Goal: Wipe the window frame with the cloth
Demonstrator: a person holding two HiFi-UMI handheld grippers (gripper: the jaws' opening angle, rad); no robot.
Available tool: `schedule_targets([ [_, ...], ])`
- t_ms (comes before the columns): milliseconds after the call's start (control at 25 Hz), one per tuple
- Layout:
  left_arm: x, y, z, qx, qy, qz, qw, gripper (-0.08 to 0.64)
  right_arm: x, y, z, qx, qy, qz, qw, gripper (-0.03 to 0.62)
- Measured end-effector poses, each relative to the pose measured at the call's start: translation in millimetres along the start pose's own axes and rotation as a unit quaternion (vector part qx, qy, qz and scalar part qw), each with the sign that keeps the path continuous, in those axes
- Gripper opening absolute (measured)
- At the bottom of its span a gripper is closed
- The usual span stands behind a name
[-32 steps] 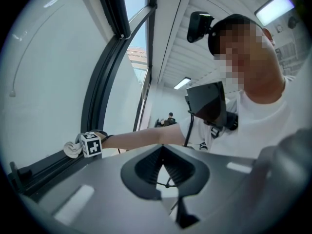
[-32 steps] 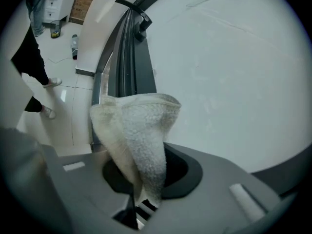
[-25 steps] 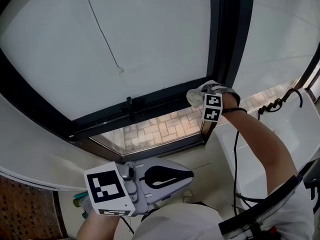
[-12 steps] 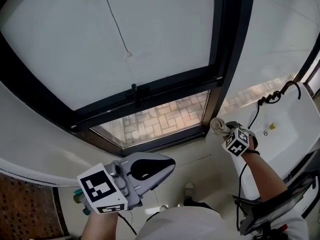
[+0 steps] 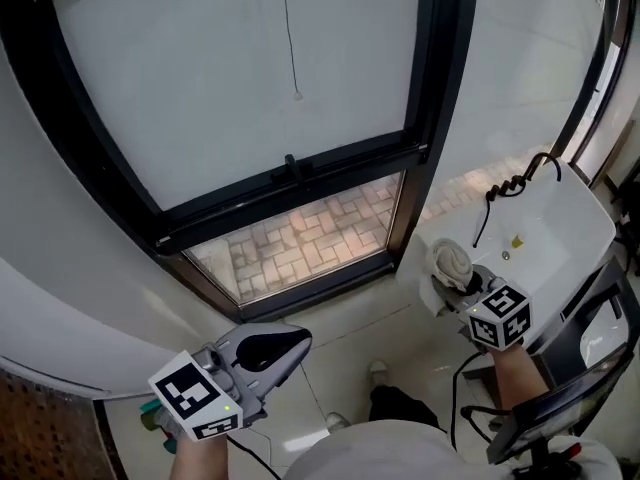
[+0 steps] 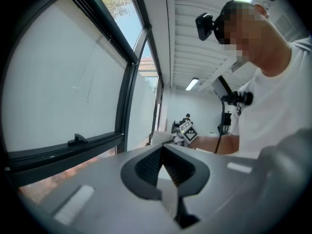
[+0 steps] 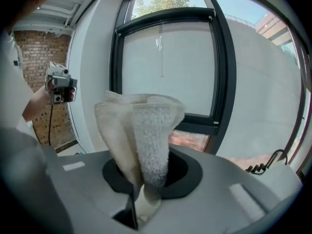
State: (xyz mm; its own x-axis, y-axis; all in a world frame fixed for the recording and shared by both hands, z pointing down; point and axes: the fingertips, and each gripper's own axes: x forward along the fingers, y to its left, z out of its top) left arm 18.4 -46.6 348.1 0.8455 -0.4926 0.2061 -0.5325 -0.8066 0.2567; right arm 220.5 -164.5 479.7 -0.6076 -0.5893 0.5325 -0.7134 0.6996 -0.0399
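Holding the cloth [image 5: 452,260] in the right gripper [image 5: 457,288], I can see the jaws pinched shut on its lower part. The rest of the white towelling stands up out of them in a loose bunch, as the right gripper view shows plainly. The cloth is off the window frame [image 5: 432,88]. It sits to the near right of the frame's dark vertical post, over the near left edge of a white basin [image 5: 565,218]. A coiled black cable [image 5: 510,190] lies along the basin's far side.

My left gripper [image 5: 285,346] hangs low at the near left, well apart from the right one and from the frame. In the left gripper view its jaws are closed tip to tip, with nothing between them.

The frame's bottom rail runs from the left to the post and carries a small dark handle [image 5: 290,165]. A thin blind cord [image 5: 288,28] hangs down the pale pane above it. Brick paving [image 5: 310,233] shows through the lower glass.
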Motion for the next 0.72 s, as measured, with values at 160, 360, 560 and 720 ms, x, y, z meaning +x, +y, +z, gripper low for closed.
schedule_targets([
  [160,-58,18,8,-0.03,-0.005,0.002,0.9995,0.021,-23,59,75,-0.006,-0.008,0.008,1.0,0.074],
  [360,-74,29,20,-0.024,-0.021,0.007,0.9995,0.021,-17,76,118,-0.029,-0.036,0.011,0.999,0.074],
  [560,-46,16,33,-0.022,-0.023,0.001,0.9995,0.021,-21,64,126,-0.031,-0.049,0.031,0.998,0.074],
  [720,-46,20,33,-0.029,-0.019,-0.004,0.9994,0.021,-17,72,135,-0.031,-0.052,0.039,0.997,0.074],
])
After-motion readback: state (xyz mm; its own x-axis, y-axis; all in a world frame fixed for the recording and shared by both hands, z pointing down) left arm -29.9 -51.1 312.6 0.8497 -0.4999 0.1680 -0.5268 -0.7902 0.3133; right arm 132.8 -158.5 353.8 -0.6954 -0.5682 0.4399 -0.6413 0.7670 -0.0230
